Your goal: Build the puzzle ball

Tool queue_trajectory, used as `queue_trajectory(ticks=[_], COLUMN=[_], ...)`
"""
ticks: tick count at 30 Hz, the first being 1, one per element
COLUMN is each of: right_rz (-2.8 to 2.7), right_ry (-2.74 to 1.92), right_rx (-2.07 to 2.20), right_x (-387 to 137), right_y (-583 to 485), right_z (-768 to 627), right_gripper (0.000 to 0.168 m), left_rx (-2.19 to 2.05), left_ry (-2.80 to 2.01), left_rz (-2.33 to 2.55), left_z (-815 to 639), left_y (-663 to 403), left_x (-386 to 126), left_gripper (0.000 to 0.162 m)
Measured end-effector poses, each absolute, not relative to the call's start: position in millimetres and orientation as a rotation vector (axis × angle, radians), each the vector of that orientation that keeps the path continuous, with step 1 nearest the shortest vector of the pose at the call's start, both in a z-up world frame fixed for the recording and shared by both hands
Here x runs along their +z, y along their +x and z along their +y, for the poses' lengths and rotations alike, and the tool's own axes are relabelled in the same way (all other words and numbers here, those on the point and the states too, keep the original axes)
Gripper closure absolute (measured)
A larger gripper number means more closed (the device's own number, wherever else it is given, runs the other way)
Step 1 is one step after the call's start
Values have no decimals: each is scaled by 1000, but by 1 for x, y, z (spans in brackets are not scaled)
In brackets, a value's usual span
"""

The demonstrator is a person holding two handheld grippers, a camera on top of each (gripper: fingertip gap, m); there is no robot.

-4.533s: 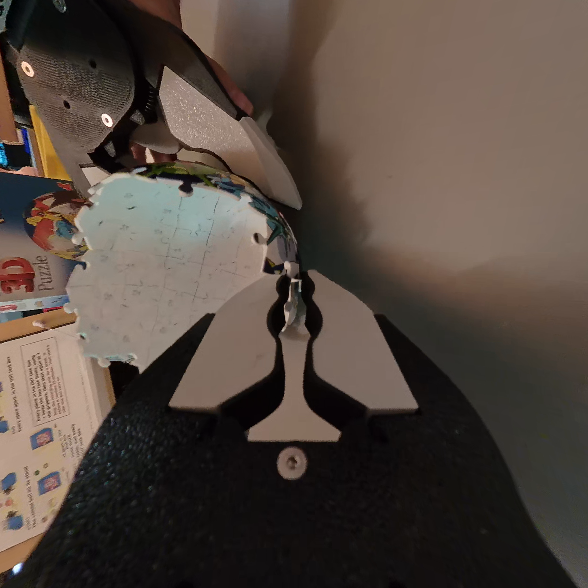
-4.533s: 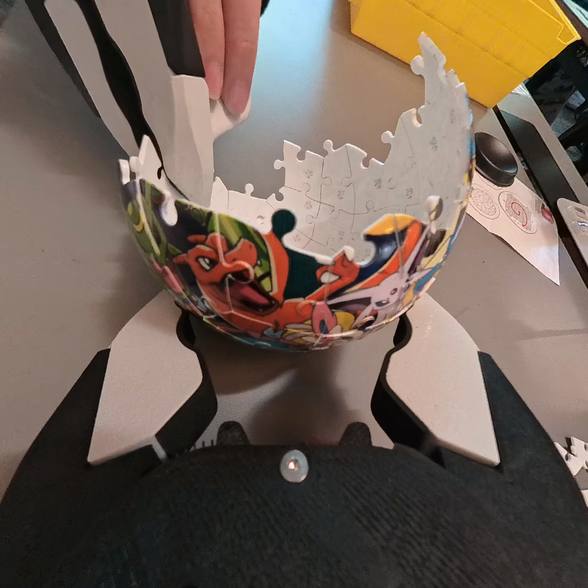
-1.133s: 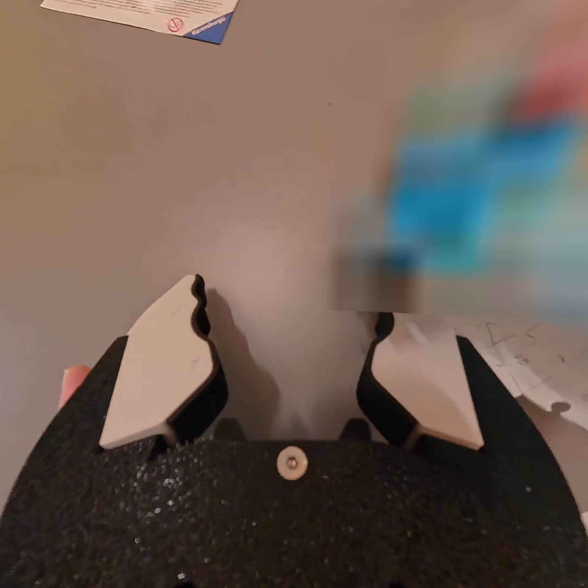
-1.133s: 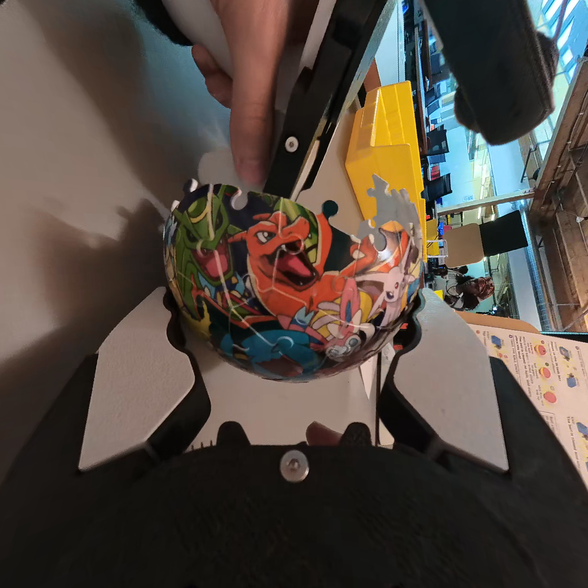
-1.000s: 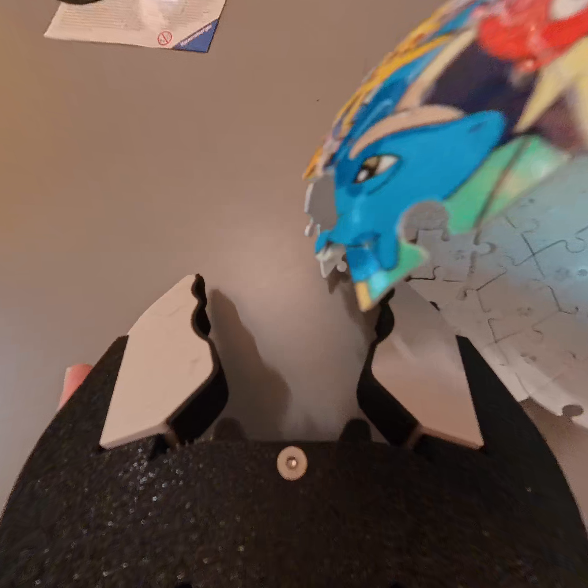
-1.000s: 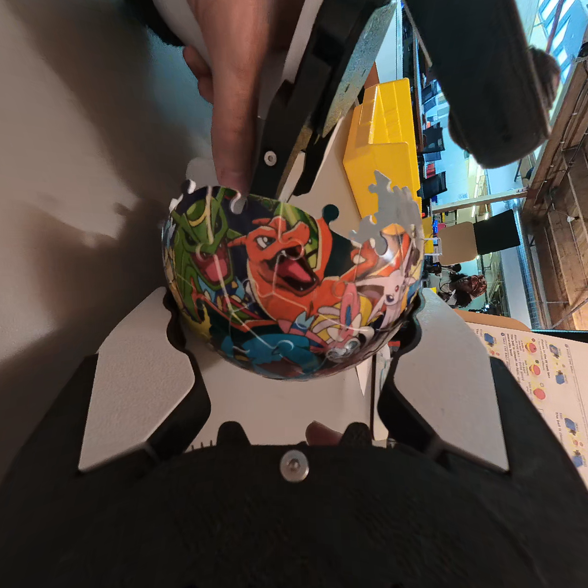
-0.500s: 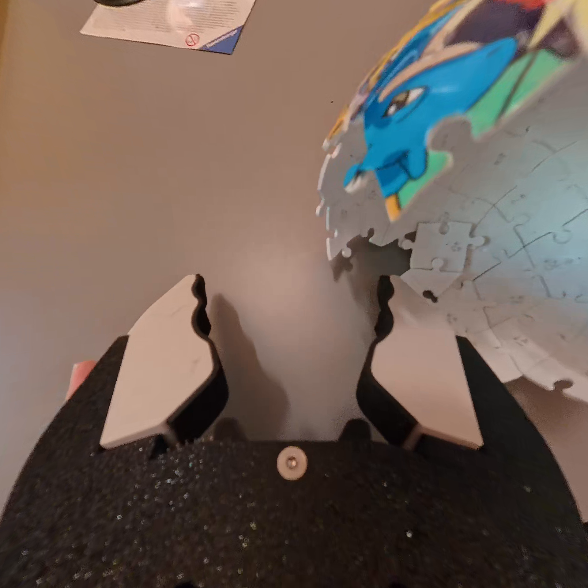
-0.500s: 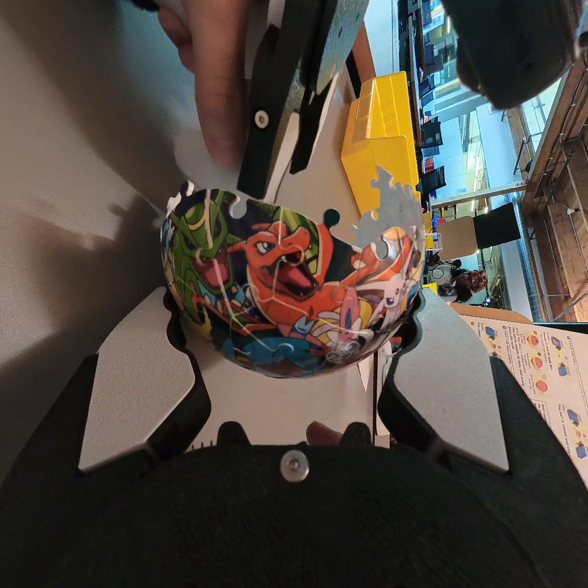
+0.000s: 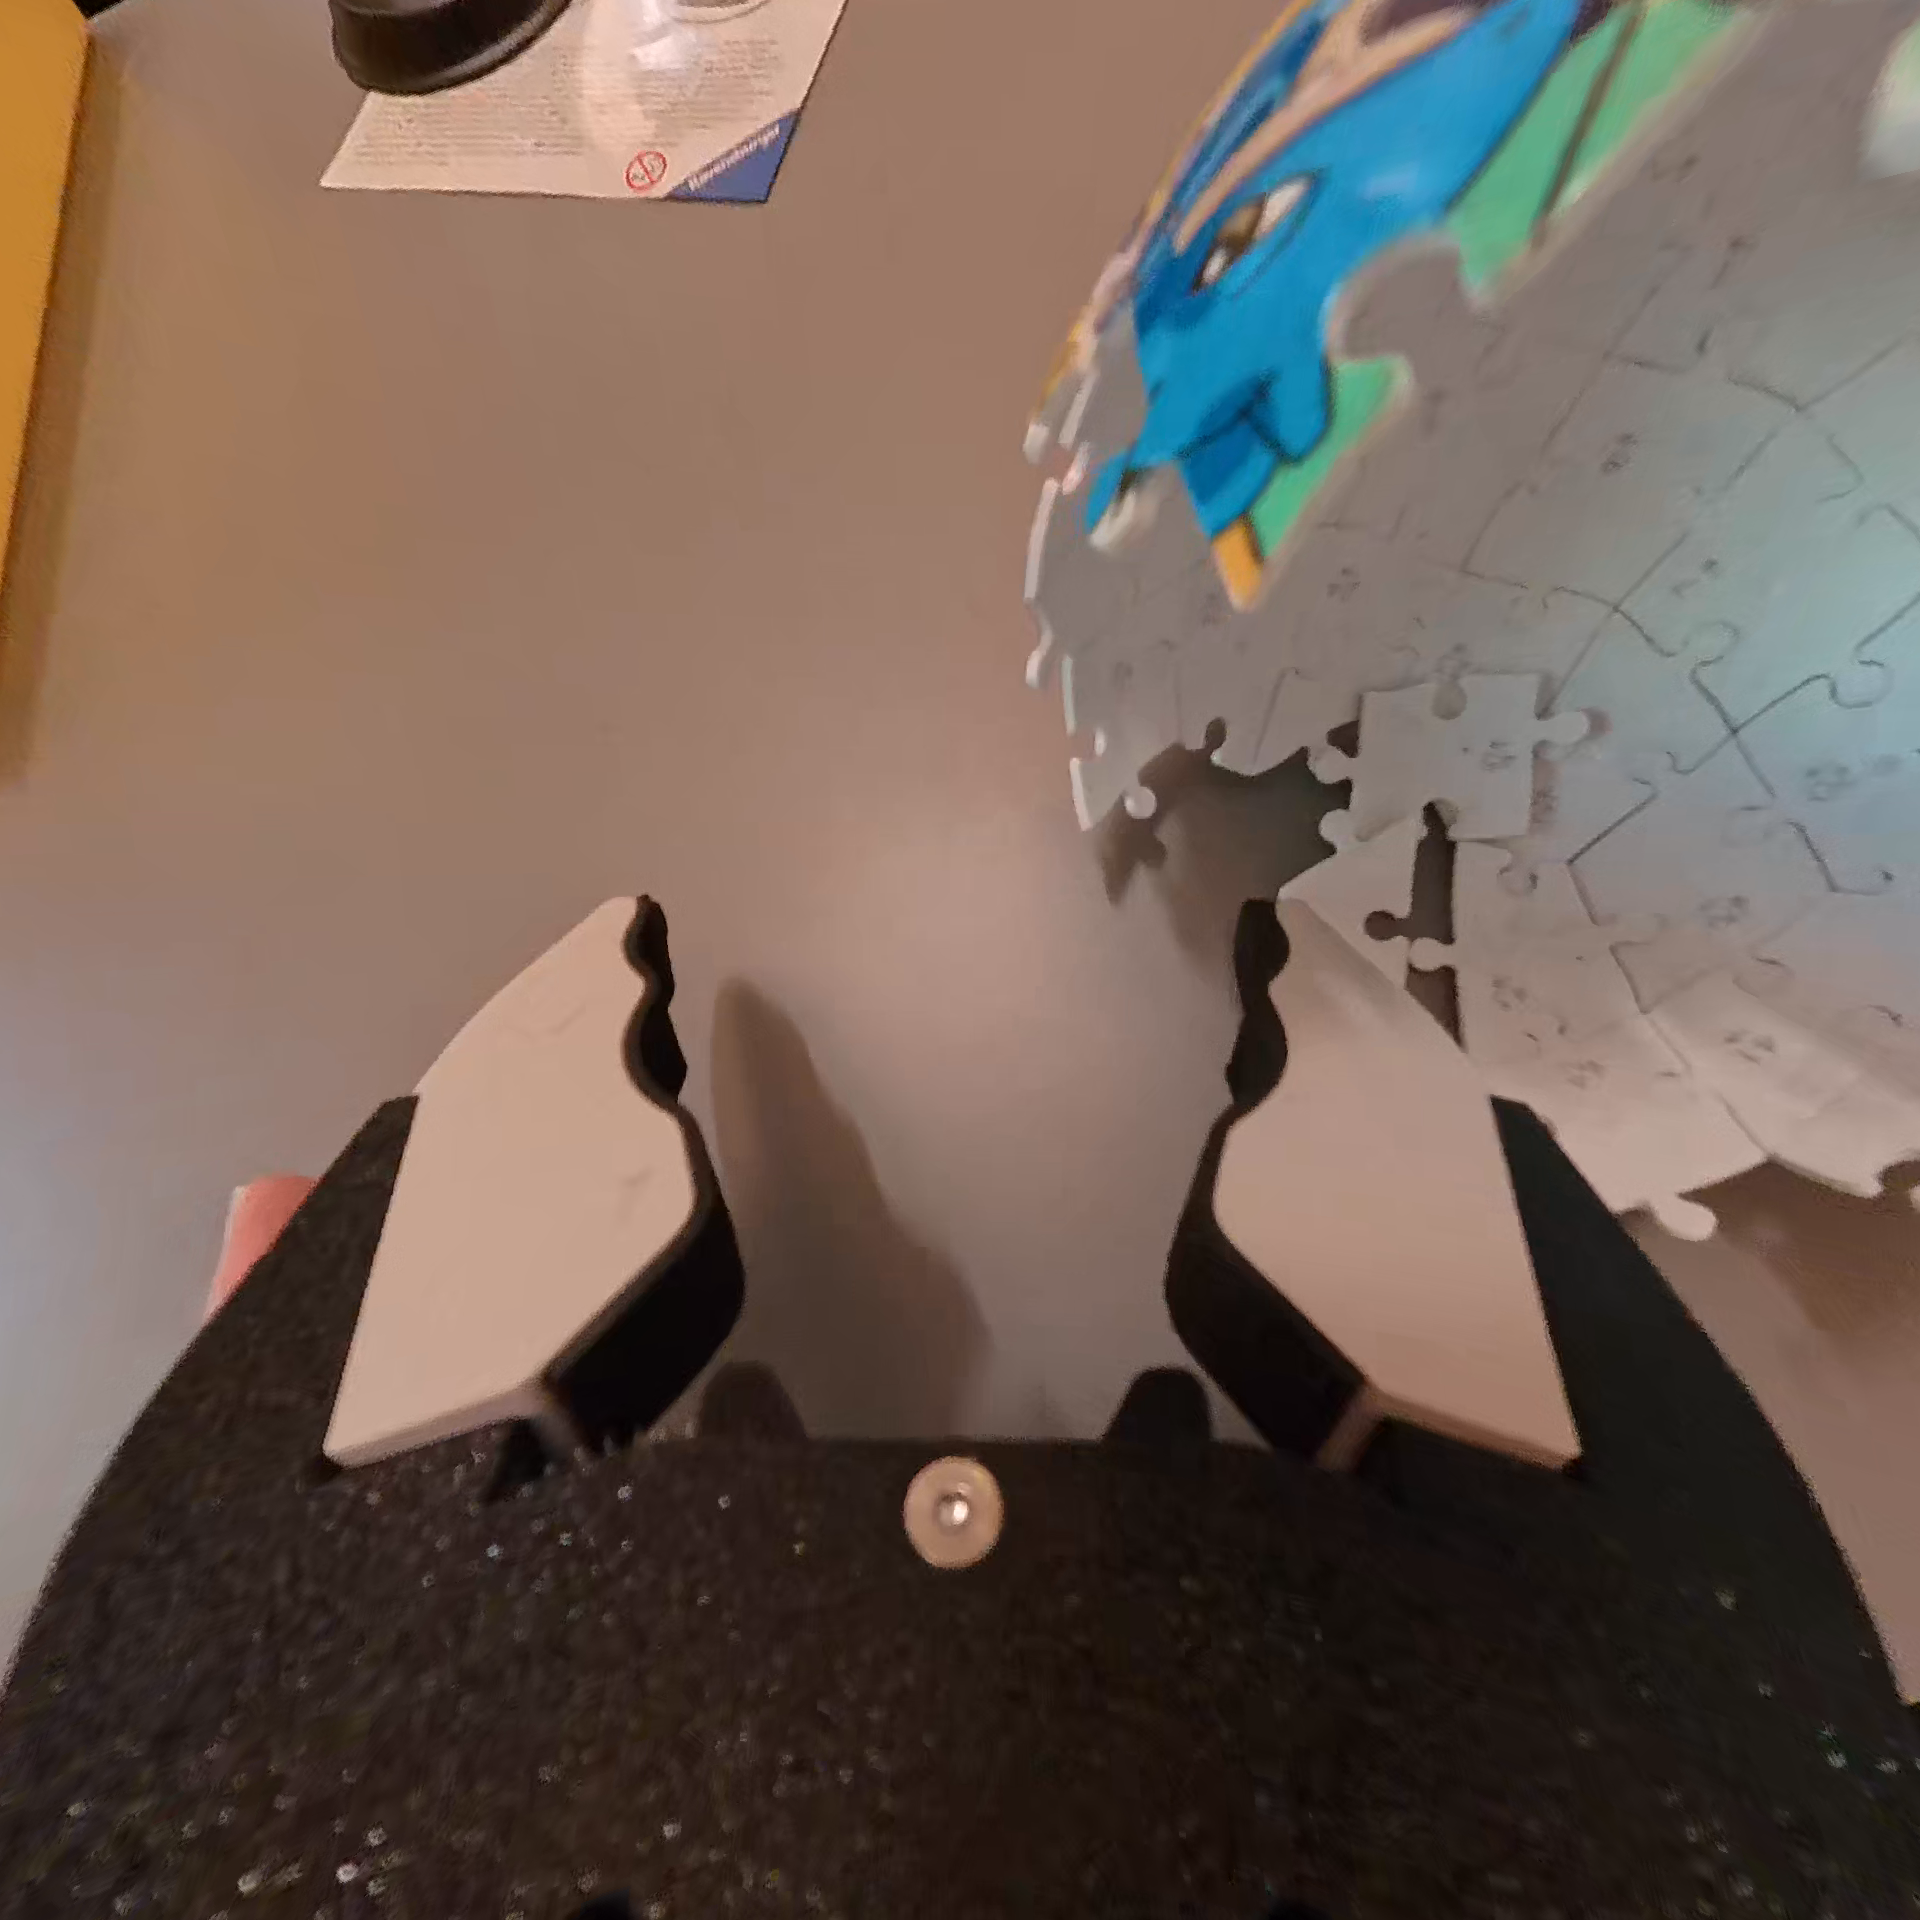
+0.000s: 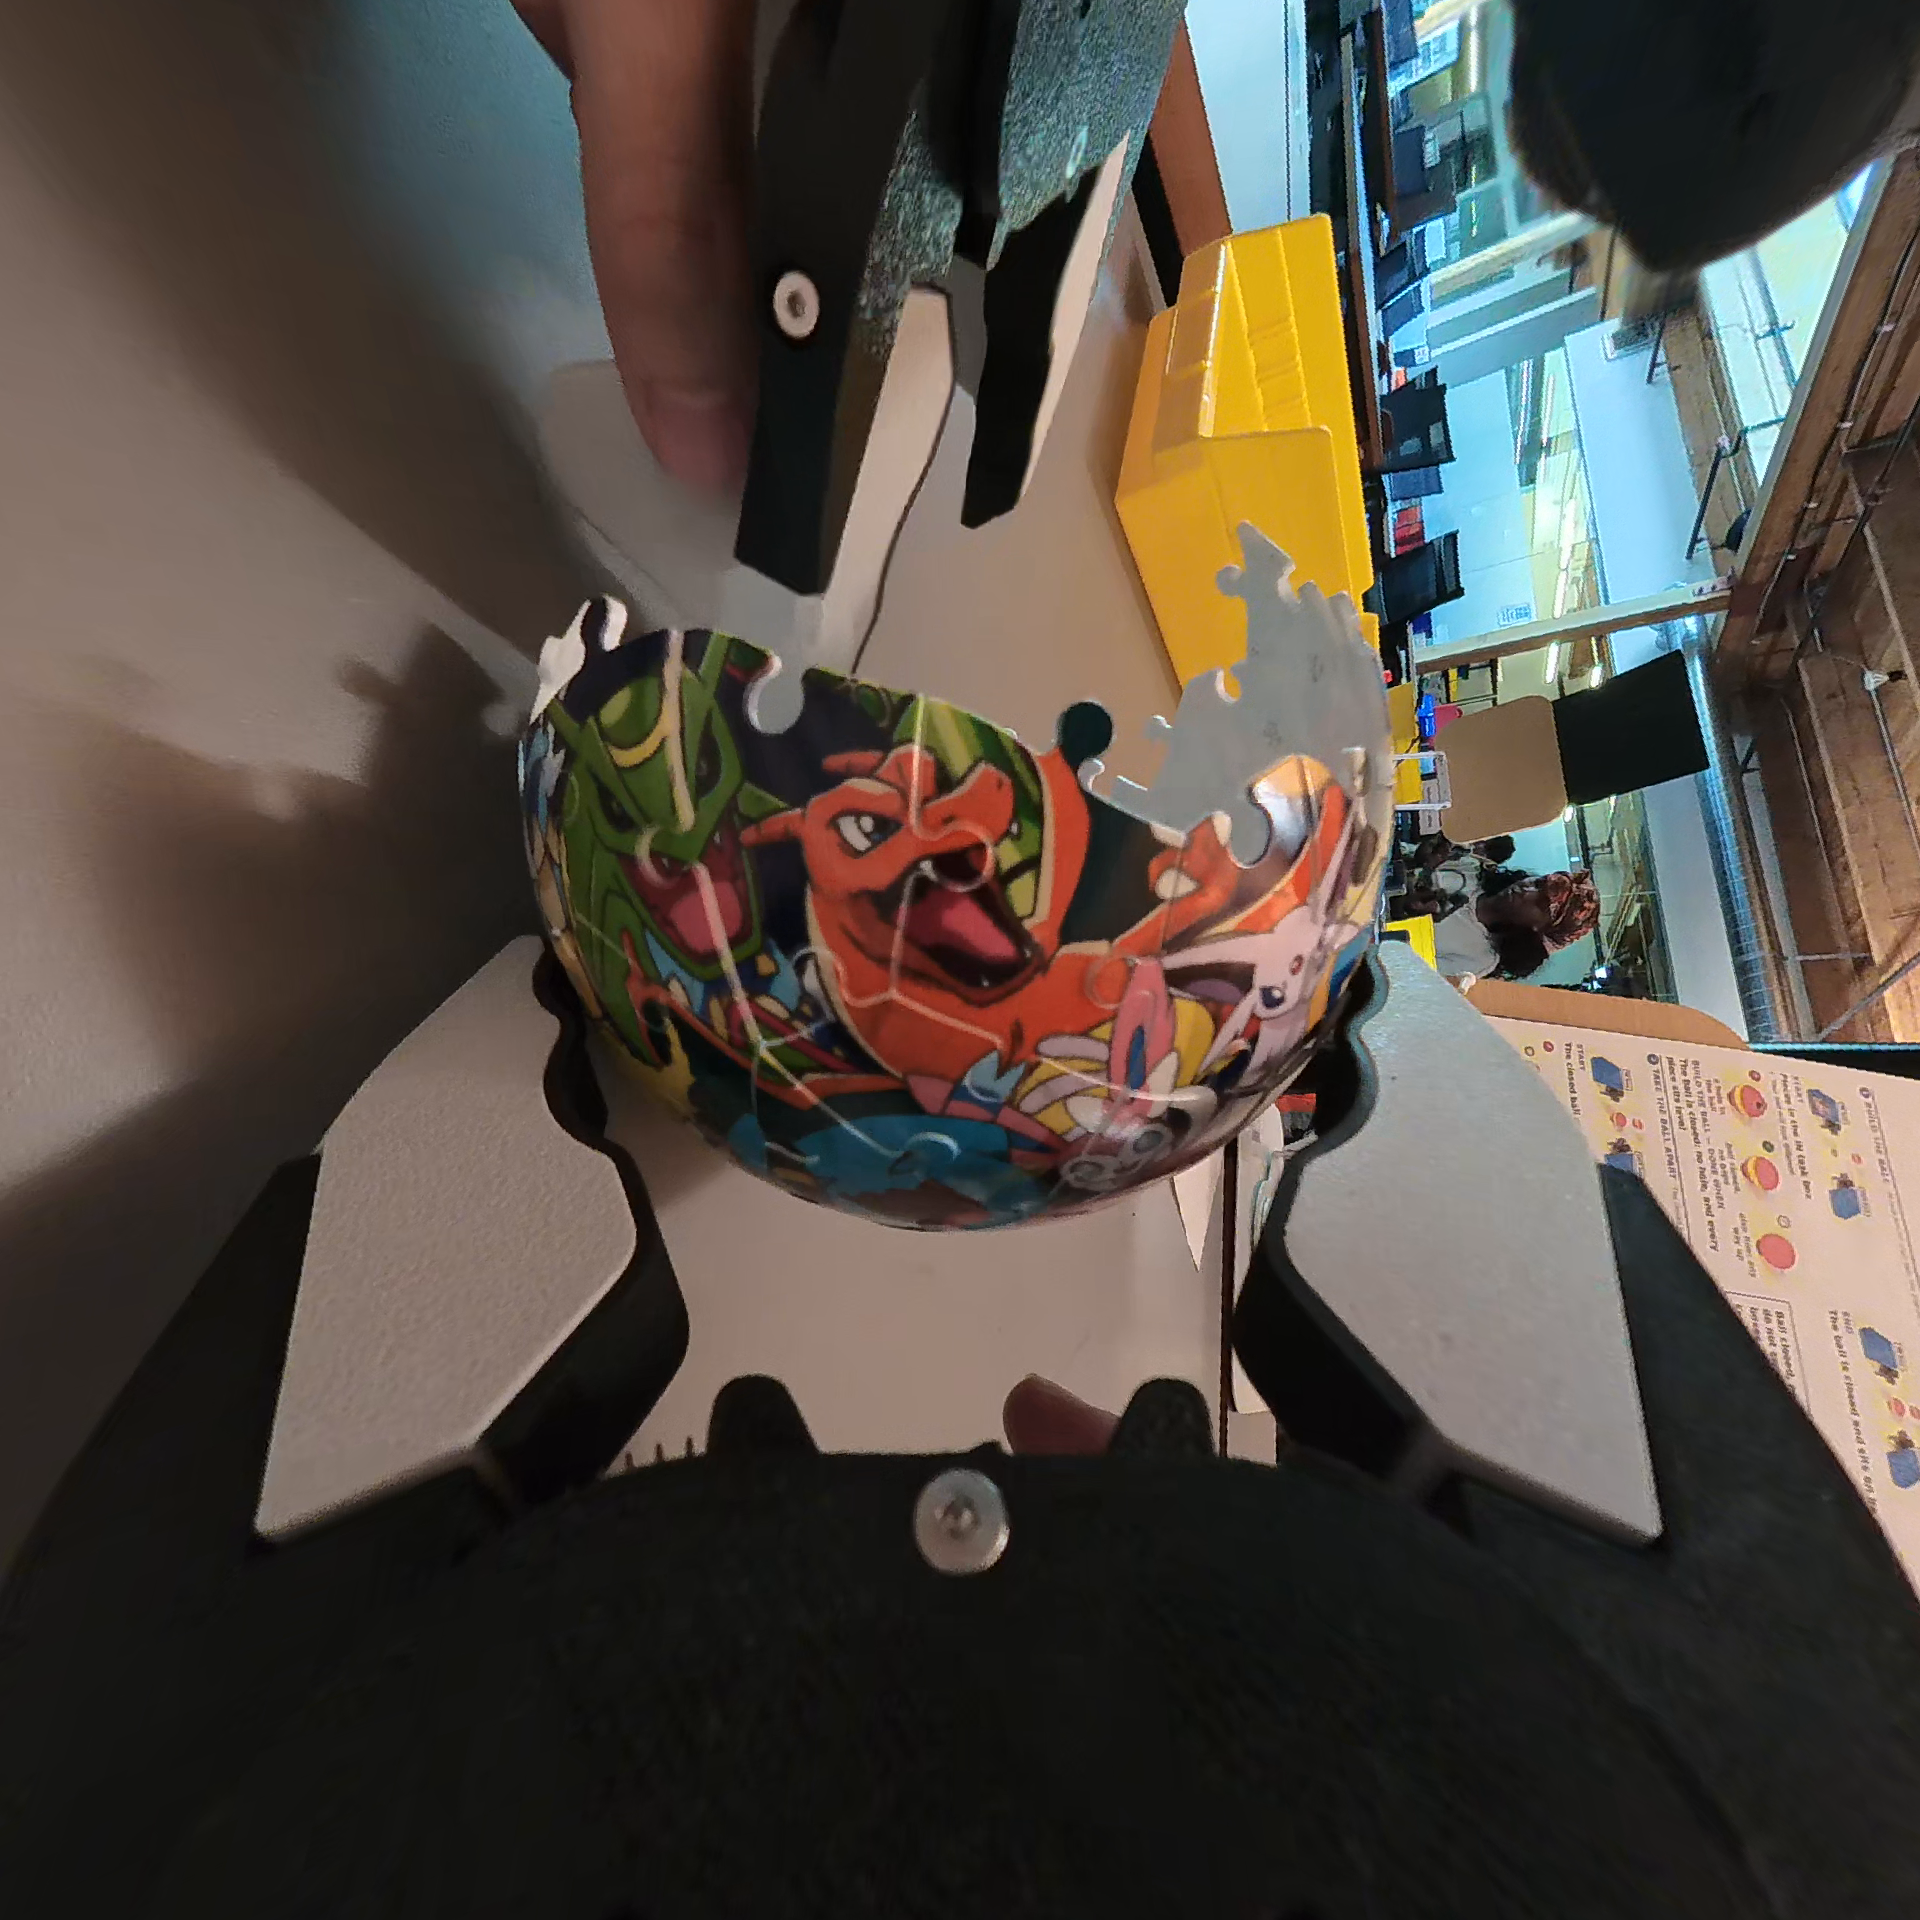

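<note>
We have roughly the lower half of the puzzle ball (image 10: 956, 935) built: a printed bowl-shaped shell with a jagged, knobbed rim, one flank rising higher than the rest. Upper half is not yet in, so plenty of pieces left; no loose pieces show in either view.

Right tool (image 10: 956, 1049) grips the shell across its width, both jaws pressed on the outer wall, holding it off the worktop (image 9: 623, 623).

Left tool (image 9: 951, 997) is spread apart and empty, jaws over bare worktop, its right jaw just beside the shell's rim.

Room: the worktop ahead of the left tool is free up to a leaflet (image 9: 561, 114) near its far edge, with a black puck-like object (image 9: 436, 42) on it. A yellow bin (image 10: 1236, 416) sits beyond the shell, well apart. An instruction sheet (image 10: 1714, 1195) lies off to the right tool's side.
</note>
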State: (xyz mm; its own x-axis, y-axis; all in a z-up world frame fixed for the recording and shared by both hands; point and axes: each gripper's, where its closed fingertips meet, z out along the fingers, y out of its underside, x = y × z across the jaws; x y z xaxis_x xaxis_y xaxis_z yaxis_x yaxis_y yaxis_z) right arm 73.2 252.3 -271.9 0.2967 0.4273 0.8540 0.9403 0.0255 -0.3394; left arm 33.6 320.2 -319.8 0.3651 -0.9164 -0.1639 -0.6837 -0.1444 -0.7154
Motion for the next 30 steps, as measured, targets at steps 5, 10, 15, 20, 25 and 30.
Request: queue_trajectory(ticks=[5, 10, 15, 20, 25, 30], right_rz=[-1290, -1290, -1287, -1290, -1286, -1288], right_ry=[-1575, -1578, -1580, -1574, -1579, -1580], right_rx=[-647, -651, -644, -646, -642, -644], right_x=[-272, -272, -272, -272, -272, -272], right_y=[74, 75, 76, 74, 75, 76], right_z=[252, 252, 251, 252, 252, 251], right_gripper=[34, 34, 34, 34, 34, 34], left_rx=[-499, -416, -484, -527, -528, -613], left_ry=[-1886, -1858, -1924, -1959, -1942, -1953], left_rz=[1424, 1472, 1464, 1454, 1495, 1406], left_z=[313, 315, 310, 304, 303, 310], left_y=[45, 43, 38, 39, 39, 42], left_x=[-318, -323, -327, -329, -328, -320], left_gripper=[58, 58, 61, 65, 63, 63])
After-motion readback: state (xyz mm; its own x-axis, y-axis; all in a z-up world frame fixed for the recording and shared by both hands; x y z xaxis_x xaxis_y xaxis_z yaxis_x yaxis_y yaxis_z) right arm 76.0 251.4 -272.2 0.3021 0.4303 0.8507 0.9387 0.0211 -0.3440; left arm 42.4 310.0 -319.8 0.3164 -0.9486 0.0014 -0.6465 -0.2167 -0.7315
